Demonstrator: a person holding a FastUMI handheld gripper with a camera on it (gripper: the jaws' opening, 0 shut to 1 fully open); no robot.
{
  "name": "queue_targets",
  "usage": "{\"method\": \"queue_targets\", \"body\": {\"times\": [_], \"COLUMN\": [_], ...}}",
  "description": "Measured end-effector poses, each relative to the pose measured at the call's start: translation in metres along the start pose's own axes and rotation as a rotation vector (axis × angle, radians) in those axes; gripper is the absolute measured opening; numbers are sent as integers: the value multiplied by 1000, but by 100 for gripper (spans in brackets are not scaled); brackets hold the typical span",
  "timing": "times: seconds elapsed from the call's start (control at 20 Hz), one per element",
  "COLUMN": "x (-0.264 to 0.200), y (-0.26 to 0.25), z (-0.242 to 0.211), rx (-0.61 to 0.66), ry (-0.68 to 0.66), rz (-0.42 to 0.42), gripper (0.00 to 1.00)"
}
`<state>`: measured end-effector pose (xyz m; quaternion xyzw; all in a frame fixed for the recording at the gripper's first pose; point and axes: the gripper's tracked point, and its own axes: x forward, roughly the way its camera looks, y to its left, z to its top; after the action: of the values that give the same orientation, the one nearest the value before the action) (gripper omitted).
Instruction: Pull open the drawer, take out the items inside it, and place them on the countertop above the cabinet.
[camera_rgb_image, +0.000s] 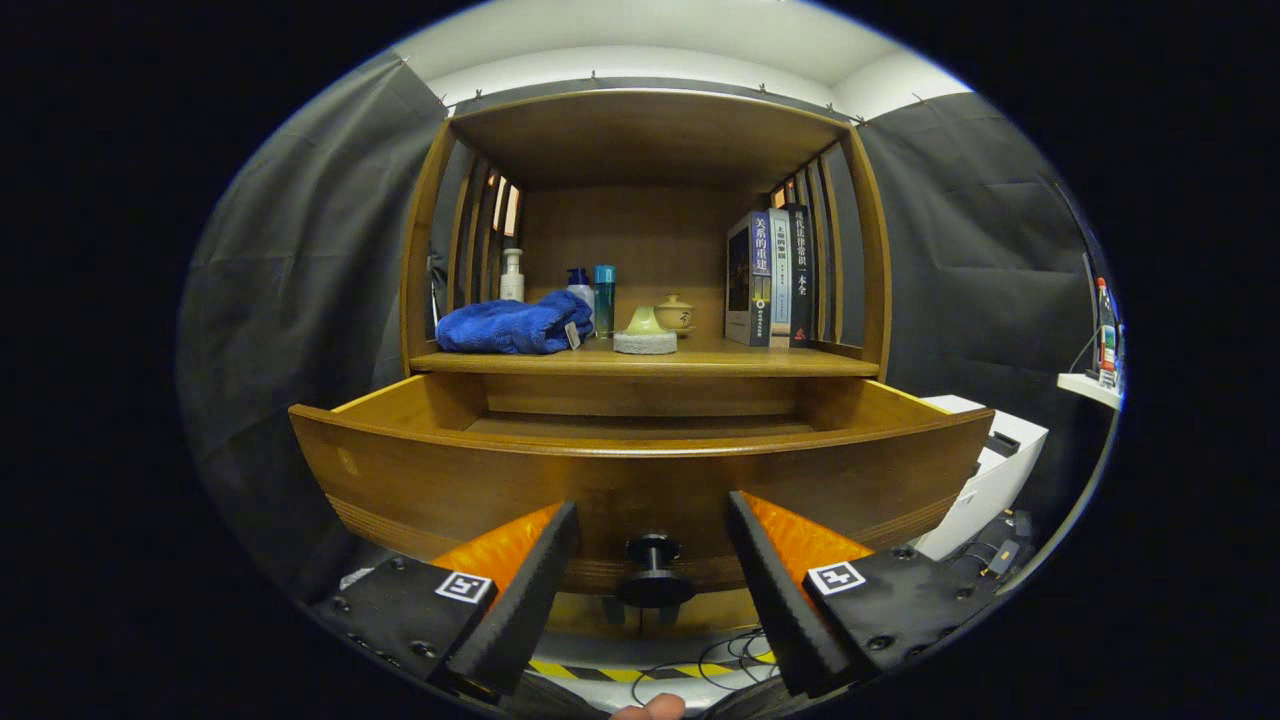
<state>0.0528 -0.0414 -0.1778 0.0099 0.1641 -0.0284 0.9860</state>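
While the fingers (652, 520) stand spread — gripping nothing — the drawer (640, 470) knob (653, 570) sits between them.

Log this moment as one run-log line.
drawer: pulled open | tongs: open, astride knob | towel: on countertop

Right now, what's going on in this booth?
A person is working a handheld gripper at a wooden cabinet. The drawer is pulled out. The gripper is open, fingers either side of the drawer knob without pressing on it. On the countertop above sit a blue towel, bottles, a small lidded cup and books. What the drawer holds can't be seen from here.
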Motion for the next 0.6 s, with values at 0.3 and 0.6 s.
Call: {"method": "queue_targets", "body": {"times": [0.3,0.6], "x": [45,81], "y": [-1,-4], "z": [13,18], "rx": [4,6], "ry": [-5,-25], "rz": [5,10], "gripper": [98,98]}}
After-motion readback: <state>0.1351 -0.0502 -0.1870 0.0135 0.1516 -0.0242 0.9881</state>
